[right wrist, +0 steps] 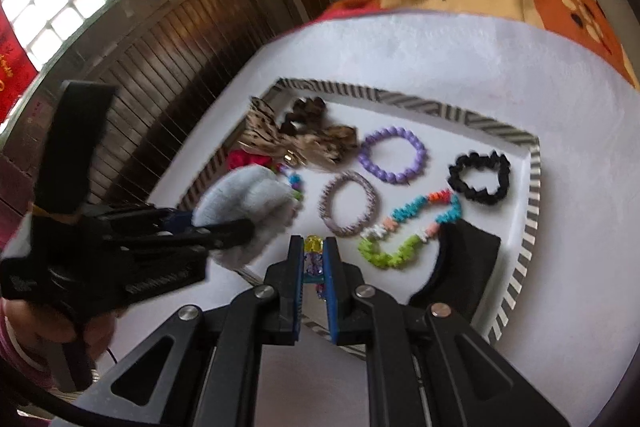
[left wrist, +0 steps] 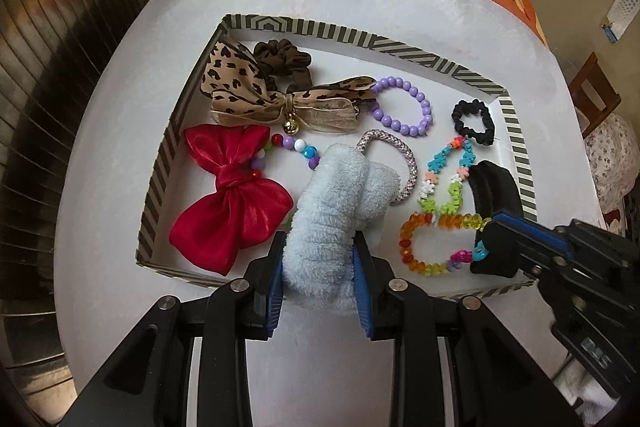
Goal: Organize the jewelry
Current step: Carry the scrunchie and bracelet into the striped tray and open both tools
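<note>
**A Tray Full of Hair Ties and Beads**

A striped tray (left wrist: 404,47) sits on a white bench (left wrist: 112,147). Inside lie a red bow (left wrist: 232,203), a spotted bow (left wrist: 248,95) with a small gold bell, a brown hair tie (left wrist: 284,61), a purple bead bracelet (left wrist: 404,107), a black hair tie (left wrist: 474,123), a sparkly ring band (left wrist: 404,155), a flower bead string (left wrist: 444,179) and a black curved pad (left wrist: 496,191).

The left gripper (left wrist: 320,267) has its fingers pinching a fluffy blue hair tie (left wrist: 336,211) over the near side of the tray. The right gripper (right wrist: 314,275) has its fingers pressed on a rainbow bead bracelet (left wrist: 432,243), right above the tray's near right corner.

The blue hair tie hides part of the sparkly band and part of a string of round colored beads (left wrist: 296,147). In the right wrist view the rainbow bracelet is mostly hidden between the fingers, and the left gripper looks blurry. A hand (right wrist: 60,327) shows at the left edge, cut off.
</note>
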Available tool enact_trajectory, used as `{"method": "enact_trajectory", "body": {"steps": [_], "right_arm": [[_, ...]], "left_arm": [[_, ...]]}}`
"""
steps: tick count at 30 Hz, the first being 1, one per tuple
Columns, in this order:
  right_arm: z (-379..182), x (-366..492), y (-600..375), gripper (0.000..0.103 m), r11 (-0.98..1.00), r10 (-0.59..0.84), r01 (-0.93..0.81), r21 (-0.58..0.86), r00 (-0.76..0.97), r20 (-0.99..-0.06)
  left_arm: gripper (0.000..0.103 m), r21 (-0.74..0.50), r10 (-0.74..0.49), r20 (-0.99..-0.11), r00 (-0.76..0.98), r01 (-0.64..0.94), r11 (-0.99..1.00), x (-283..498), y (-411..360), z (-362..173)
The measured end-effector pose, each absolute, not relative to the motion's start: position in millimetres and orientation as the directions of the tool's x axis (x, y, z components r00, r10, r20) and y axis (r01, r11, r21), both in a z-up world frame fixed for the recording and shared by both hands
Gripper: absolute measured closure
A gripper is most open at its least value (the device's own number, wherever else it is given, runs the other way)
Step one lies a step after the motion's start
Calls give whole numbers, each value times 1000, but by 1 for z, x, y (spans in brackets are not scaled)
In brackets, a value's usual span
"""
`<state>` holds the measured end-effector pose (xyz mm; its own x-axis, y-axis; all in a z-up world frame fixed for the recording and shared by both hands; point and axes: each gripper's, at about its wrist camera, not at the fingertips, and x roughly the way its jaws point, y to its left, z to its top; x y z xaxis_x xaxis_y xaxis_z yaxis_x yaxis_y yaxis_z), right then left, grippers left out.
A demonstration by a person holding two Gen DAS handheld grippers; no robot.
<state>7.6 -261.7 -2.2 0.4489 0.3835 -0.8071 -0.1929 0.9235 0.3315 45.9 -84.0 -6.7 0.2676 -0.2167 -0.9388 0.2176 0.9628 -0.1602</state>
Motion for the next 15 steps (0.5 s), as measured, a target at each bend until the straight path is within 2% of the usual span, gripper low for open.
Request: {"method": "enact_trajectory", "body": {"steps": [5,15], "right_arm": [[-26,11,-275,94,945,327,-143,294,401,-856],[-37,6,-272,94,962,262,-172,212,357,-897]], "left_arm": [[96,-159,-213,-944,253,217,963,48,-84,-12],[96,-157,-207,-959,192,245,957,50,-106,-32]]}}
